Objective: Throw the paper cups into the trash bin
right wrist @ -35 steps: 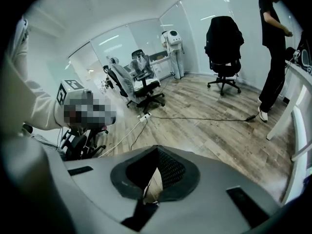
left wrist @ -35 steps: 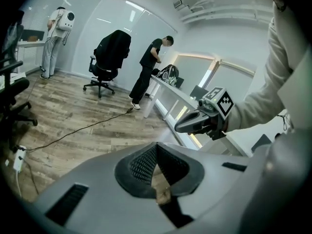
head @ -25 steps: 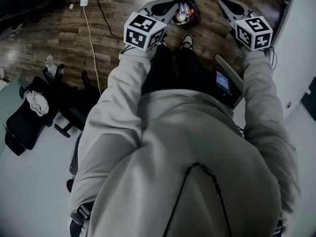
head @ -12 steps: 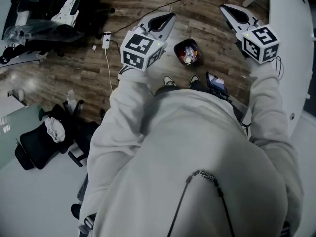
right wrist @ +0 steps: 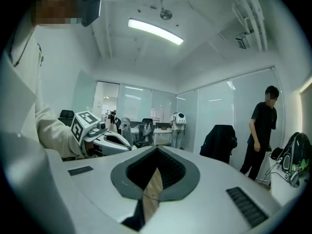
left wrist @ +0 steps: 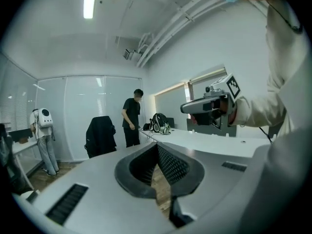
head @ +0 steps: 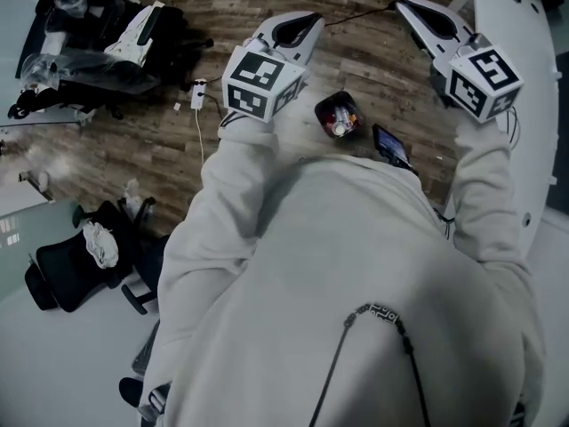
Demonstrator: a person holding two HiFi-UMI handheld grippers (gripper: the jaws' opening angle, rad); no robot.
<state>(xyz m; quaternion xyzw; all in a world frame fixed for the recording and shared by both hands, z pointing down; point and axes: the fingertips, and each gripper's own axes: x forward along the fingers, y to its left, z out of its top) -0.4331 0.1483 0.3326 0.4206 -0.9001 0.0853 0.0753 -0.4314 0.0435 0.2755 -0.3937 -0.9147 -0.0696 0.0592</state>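
Wood-plank flooring (head: 160, 140) fills the head view beneath a person in a pale hooded top (head: 338, 283), whose sleeves reach forward on either side of the trash bin (head: 318, 112). Above the bin's left side, the left gripper (head: 302, 23) is held up with its jaws closed together and nothing between them. Above the bin's right side, the right gripper (head: 416, 12) is likewise closed and empty (each gripper view shows only a sliver of floor through the slit between the pads). The bin itself stands on the floor just ahead of the person, well below both grippers. Pale and red items (head: 339, 124) lie inside it, too small to name for certain, though I judge them to be the paper cups. Just right of the bin a small dark device with a lit screen (head: 391, 145) shows, and farther right runs a white table (head: 533, 105), with no cup visible on the part in view. Left of the bin a power strip (head: 199, 93) lies on the boards, and well beyond it stands a black office chair (head: 62, 269). With both grippers bare, the throwing looks done or nearly so; any cups left would be outside these views.
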